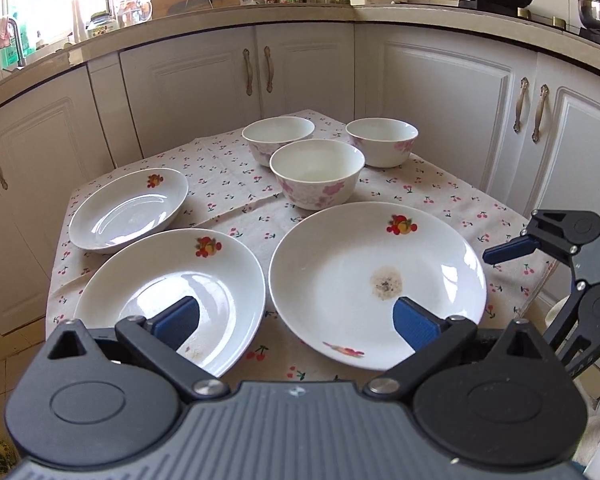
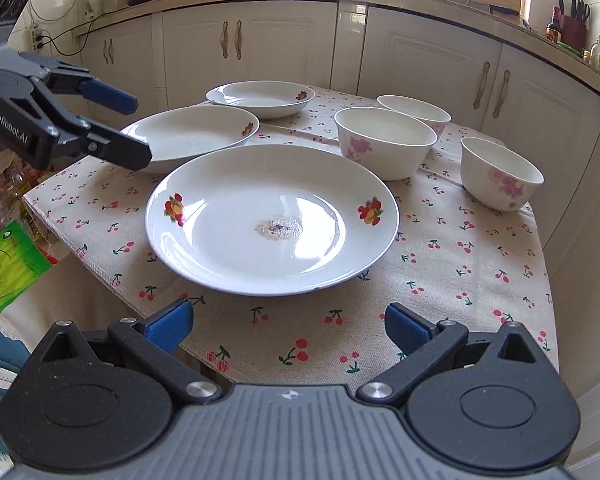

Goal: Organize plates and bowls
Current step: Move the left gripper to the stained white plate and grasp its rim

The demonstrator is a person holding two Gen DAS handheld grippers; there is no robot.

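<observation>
- A small table is covered by a cherry-print tablecloth (image 2: pixel 440 280) and is enclosed on its far sides by white kitchen cabinets (image 1: pixel 308 68) under a countertop (image 1: pixel 300 12).
- Three fruit-motif plates are set out: a large plate (image 2: pixel 272 220) with a brown stain nearest, a medium plate (image 2: pixel 192 132) beside it, a small plate (image 2: pixel 260 98) farthest.
- Three floral bowls (image 1: pixel 316 178) are grouped close together toward the far corner.
- The near cloth edge is left bare.
- The left gripper (image 1: pixel 296 320) is held above the near plate rims, fingers apart, empty.
- The right gripper (image 2: pixel 288 324) is held over the near edge, fingers apart, empty.
</observation>
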